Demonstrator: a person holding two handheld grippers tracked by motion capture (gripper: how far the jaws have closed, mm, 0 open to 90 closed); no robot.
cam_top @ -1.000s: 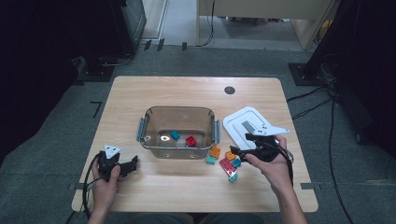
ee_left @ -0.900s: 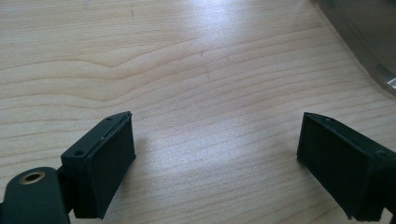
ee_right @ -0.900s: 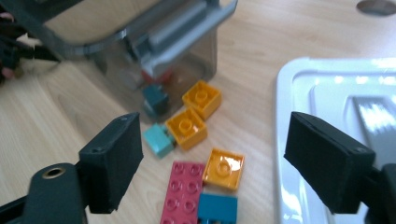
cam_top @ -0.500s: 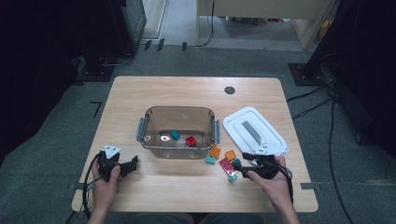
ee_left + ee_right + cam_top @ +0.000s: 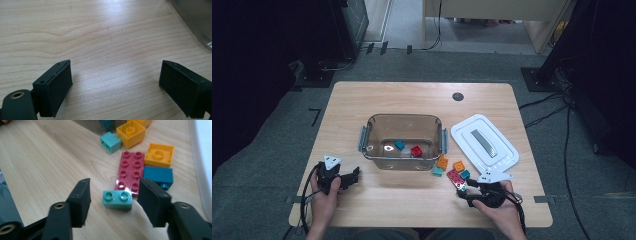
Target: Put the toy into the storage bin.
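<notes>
A small teal two-stud brick (image 5: 117, 199) lies on the table just in front of a flat red plate (image 5: 130, 171). My right gripper (image 5: 115, 188) is low over it, one jaw on each side. The jaws have just been closing, with the brick between them and a gap still showing on both sides. In the high view the right gripper (image 5: 464, 192) sits near the front edge by the teal brick (image 5: 462, 188). My left gripper (image 5: 353, 176) rests at the front left, jaws wide apart over bare wood (image 5: 115, 80).
A clear bin (image 5: 402, 116) in the middle holds a teal block (image 5: 399, 144) and a red block (image 5: 416, 151). Its white lid (image 5: 484, 142) lies to the right. Two orange bricks (image 5: 131, 132) (image 5: 160, 154), a dark teal brick (image 5: 158, 175) and a light teal one (image 5: 111, 142) lie beyond the plate.
My right gripper has come down and toward the front edge, from beside the lid to the loose bricks, and its jaws have narrowed. The left gripper has stayed put.
</notes>
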